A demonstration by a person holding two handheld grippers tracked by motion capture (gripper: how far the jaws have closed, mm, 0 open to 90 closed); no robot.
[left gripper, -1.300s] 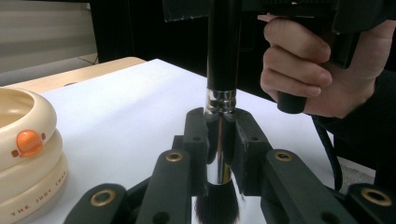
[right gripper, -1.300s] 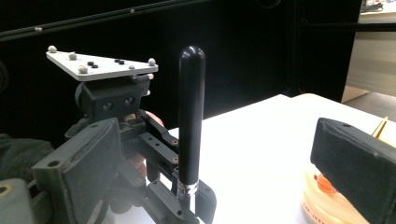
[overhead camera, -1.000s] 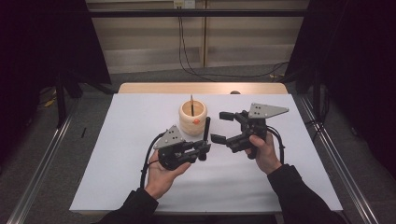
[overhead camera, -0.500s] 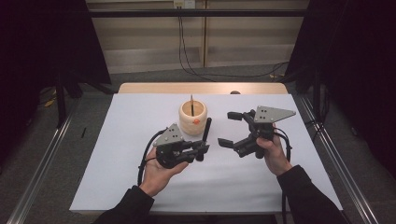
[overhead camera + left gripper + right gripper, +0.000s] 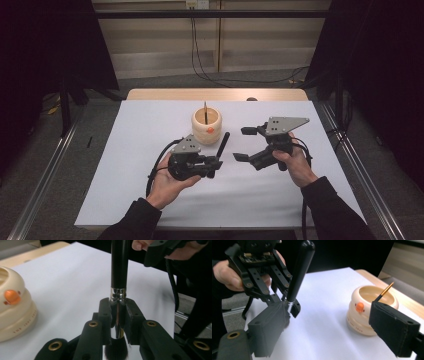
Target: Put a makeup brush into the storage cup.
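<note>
A makeup brush (image 5: 119,270) with a glossy black handle, a silver ferrule and dark bristles sits just below the middle of the high view, handle rising up-right toward a cream pot (image 5: 206,126). The left gripper (image 5: 216,164) is clenched on its ferrule. The bristle tuft is cut off at the bottom edge of the left gripper view. The right gripper (image 5: 245,144), right of centre, has just been narrowing its jaws; they stand released, nothing between them. One brush, one pot with an orange knob, one thin brush (image 5: 205,112) standing in it, all on the white counter (image 5: 125,150).

faint embossed lettering on the cream holder (image 5: 15,315), too blurred to read
</note>
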